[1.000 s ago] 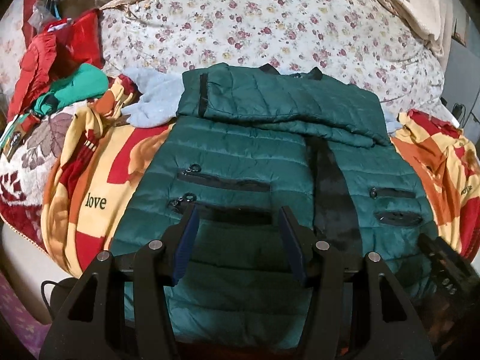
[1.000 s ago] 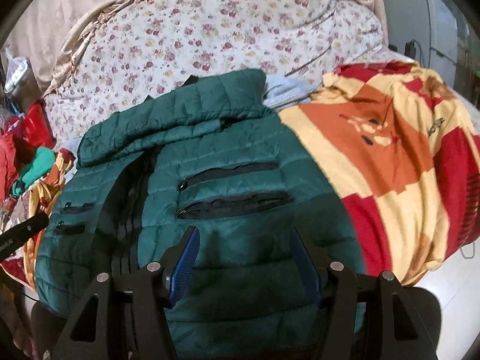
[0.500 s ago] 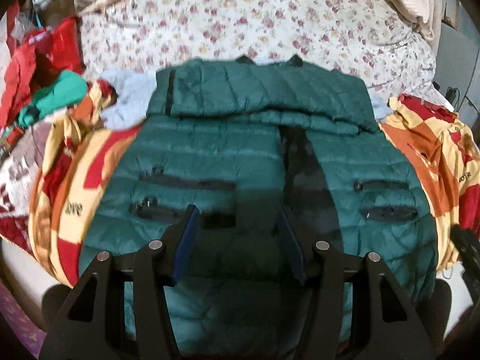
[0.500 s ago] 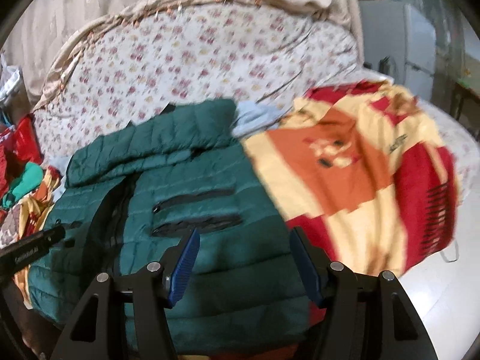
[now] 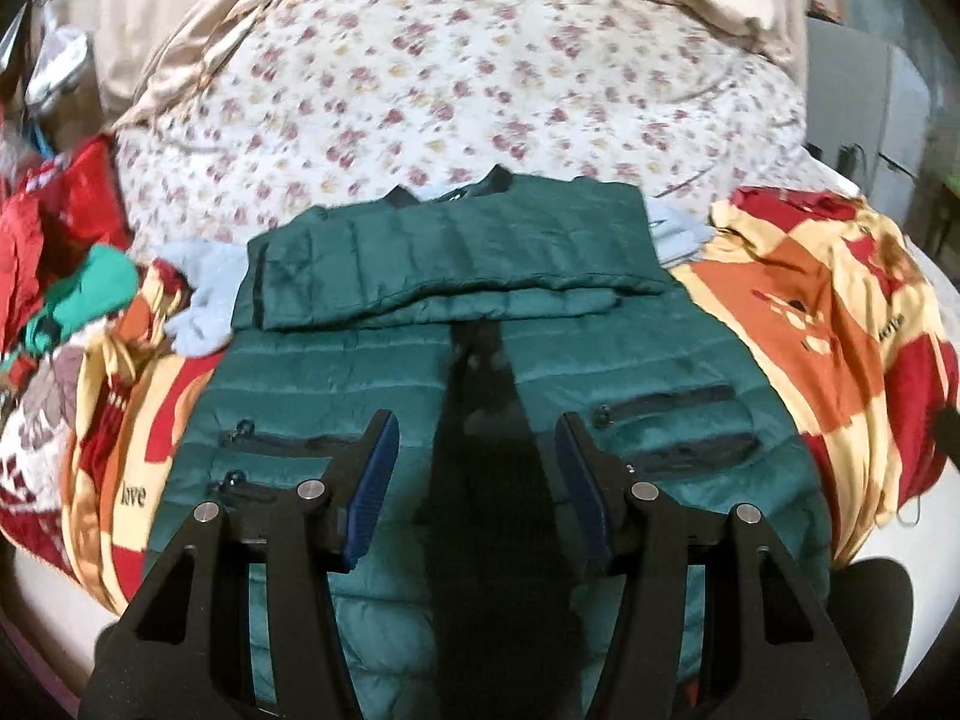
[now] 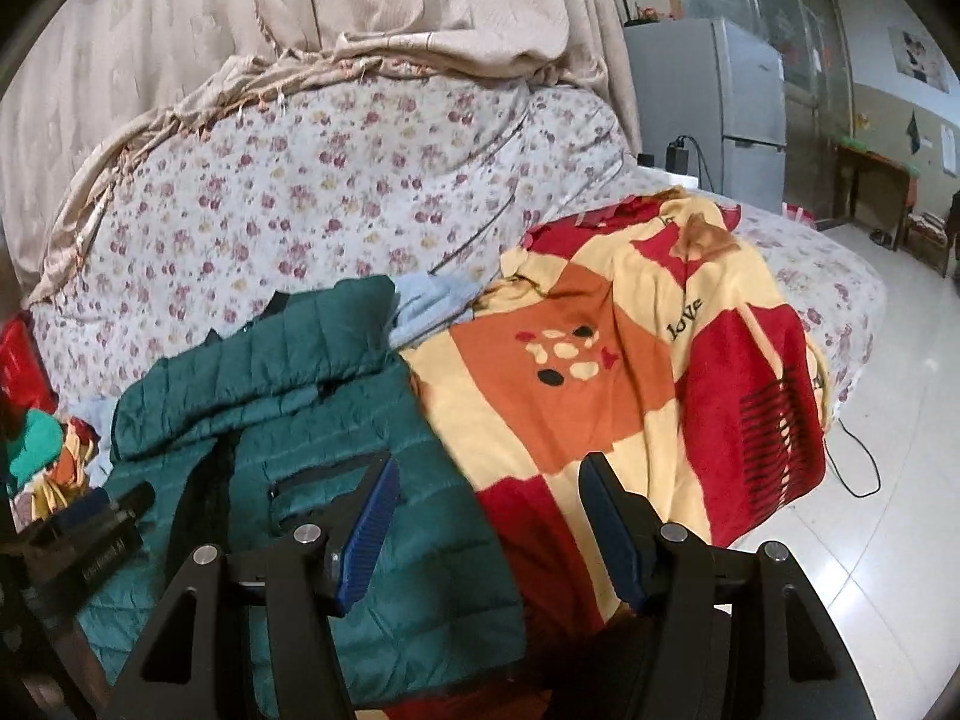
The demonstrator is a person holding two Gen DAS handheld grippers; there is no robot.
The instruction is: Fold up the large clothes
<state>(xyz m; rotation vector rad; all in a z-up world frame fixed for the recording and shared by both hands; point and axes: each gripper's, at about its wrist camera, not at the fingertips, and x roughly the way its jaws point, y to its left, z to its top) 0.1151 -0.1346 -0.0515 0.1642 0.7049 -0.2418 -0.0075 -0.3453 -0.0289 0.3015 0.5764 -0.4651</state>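
A: So, why is the green puffy jacket [image 5: 480, 360] lying flat like that?

B: We think it sits spread on the red and yellow blanket [image 5: 828, 312] so it is easy to fold. Its sleeves are already laid across the top, at about twelve o'clock from our left gripper [image 5: 477, 480]. The dark strip down its middle is right in front of that gripper.

A: Are we holding it?

B: No. The left gripper's jaws are spread apart, with nothing between them. The jacket is just under them. The right gripper [image 6: 486, 528] has its jaws spread apart too, and they pinch nothing.

A: Why are both up in the air?

B: Our guess is that we are looking for the next place to grab, maybe the bottom edge, to fold it up toward the sleeves.

A: What does the left view show us that the right one does not?

B: It shows the whole jacket, both pocket sides, and the pile of red and green clothes [image 5: 66, 264] at nine o'clock.

A: And the right view?

B: It shows only one side of the jacket, at nine o'clock. But we see more of the blanket hanging off the bed [image 6: 300, 192], the white floor [image 6: 888, 540], the grey fridge [image 6: 720, 96] at one o'clock, and the other gripper low at eight o'clock.
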